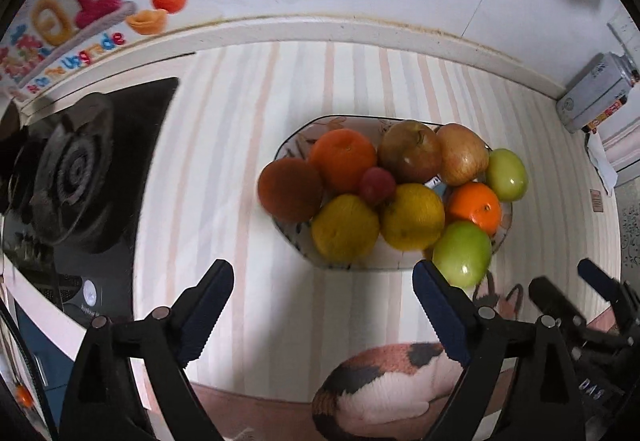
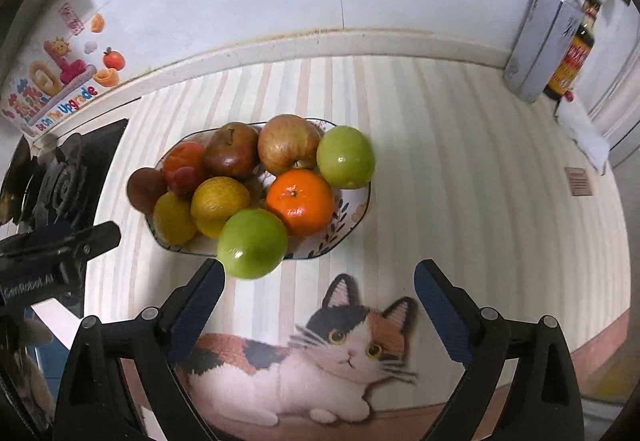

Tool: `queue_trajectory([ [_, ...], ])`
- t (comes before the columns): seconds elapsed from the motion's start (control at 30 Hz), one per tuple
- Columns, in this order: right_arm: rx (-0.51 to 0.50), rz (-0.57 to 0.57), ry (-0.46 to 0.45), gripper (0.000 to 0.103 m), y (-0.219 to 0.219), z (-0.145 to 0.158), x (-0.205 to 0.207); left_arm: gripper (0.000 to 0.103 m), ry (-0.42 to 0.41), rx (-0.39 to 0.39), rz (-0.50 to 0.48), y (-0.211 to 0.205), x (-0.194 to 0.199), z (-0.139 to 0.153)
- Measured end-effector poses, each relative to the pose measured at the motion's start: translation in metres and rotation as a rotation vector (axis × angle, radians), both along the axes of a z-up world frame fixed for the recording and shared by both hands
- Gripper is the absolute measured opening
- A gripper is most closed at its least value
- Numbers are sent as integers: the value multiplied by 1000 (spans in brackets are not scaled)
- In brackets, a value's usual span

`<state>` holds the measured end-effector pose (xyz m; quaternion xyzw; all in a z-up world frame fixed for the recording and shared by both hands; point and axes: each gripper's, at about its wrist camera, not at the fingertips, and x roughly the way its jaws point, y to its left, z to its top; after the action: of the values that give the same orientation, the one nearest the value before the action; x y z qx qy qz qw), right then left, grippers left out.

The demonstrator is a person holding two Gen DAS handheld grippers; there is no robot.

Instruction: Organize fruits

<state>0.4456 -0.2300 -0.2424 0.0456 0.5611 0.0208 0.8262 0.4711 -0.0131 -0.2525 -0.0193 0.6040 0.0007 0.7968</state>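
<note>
Resting heaped on the plate (image 2: 352, 215), every fruit in view looks gathered, so the sorting seems all but done.

From the right wrist view, the striped mat (image 2: 460, 169) carries the plate near its centre; green apples (image 2: 253, 243) sit at 6 and 2 o'clock of the heap, an orange (image 2: 300, 203) between them, yellow and red fruit toward 9. No loose fruit shows elsewhere. Both tongs stand wide and empty: the left gripper (image 1: 324, 305) and right gripper (image 2: 318, 303) hang clear, touching nothing.
</note>
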Motion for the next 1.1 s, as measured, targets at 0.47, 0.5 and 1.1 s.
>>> queue_trajectory([
  [0.47,-11,-33,-207,98,22,111,-136,92,-271,12,0,16,-128,104],
  [0.5,-10,-37,-218,98,24,119,-149,92,-290,10,-5,18,-141,113],
  [1.1,-53,-85,-364,98,54,198,-341,92,-468,5,-52,38,-307,187],
])
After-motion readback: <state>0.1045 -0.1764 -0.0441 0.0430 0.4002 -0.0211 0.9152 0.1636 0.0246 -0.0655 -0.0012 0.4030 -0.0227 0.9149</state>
